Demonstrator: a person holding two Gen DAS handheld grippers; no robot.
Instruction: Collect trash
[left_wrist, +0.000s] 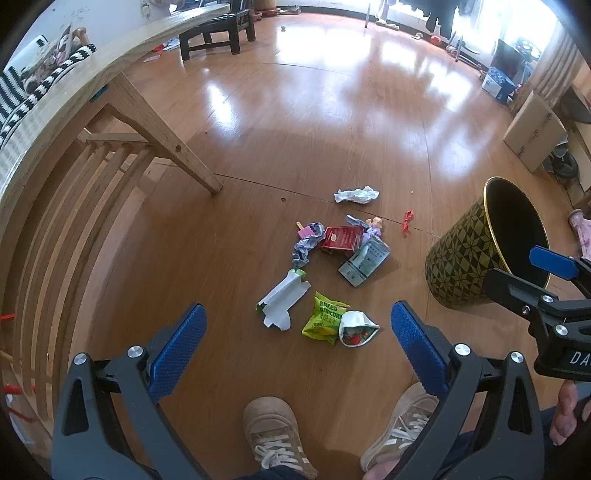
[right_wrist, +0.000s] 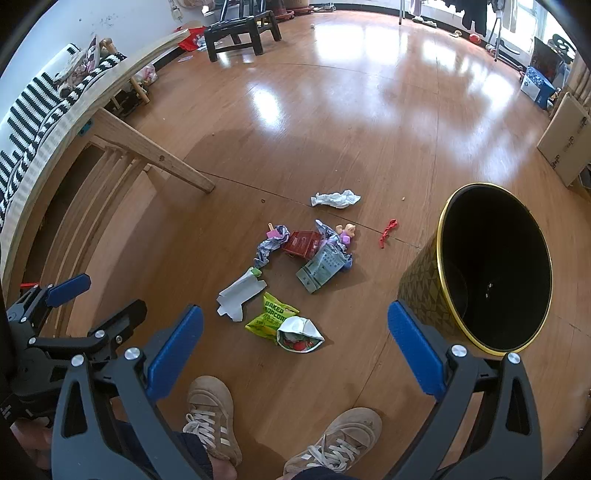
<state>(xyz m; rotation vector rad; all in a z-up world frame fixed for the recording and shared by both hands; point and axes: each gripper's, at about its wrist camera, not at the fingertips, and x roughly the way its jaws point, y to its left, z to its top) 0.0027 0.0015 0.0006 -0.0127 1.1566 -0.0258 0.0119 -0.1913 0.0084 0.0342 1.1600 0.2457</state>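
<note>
Trash lies scattered on the wooden floor: a green popcorn bag (left_wrist: 325, 317) (right_wrist: 271, 319), a white strawberry wrapper (left_wrist: 356, 328) (right_wrist: 299, 334), a flattened white carton (left_wrist: 282, 301) (right_wrist: 240, 295), a red box (left_wrist: 340, 238) (right_wrist: 301, 243), a grey-green packet (left_wrist: 364, 264) (right_wrist: 321, 271), crumpled white paper (left_wrist: 356, 194) (right_wrist: 335, 199) and a red scrap (left_wrist: 407, 221) (right_wrist: 388, 232). A black-and-gold bin (left_wrist: 480, 254) (right_wrist: 495, 266) stands upright at the right. My left gripper (left_wrist: 297, 343) and my right gripper (right_wrist: 295, 350) are both open, empty, held above the floor in front of the pile.
A wooden bed frame (left_wrist: 147, 122) (right_wrist: 147, 151) with a slanted leg stands at the left. The person's two tan shoes (left_wrist: 277, 435) (right_wrist: 214, 413) are below the grippers. A dark stool (right_wrist: 240, 33) and cardboard boxes (left_wrist: 532, 133) stand at the far edges.
</note>
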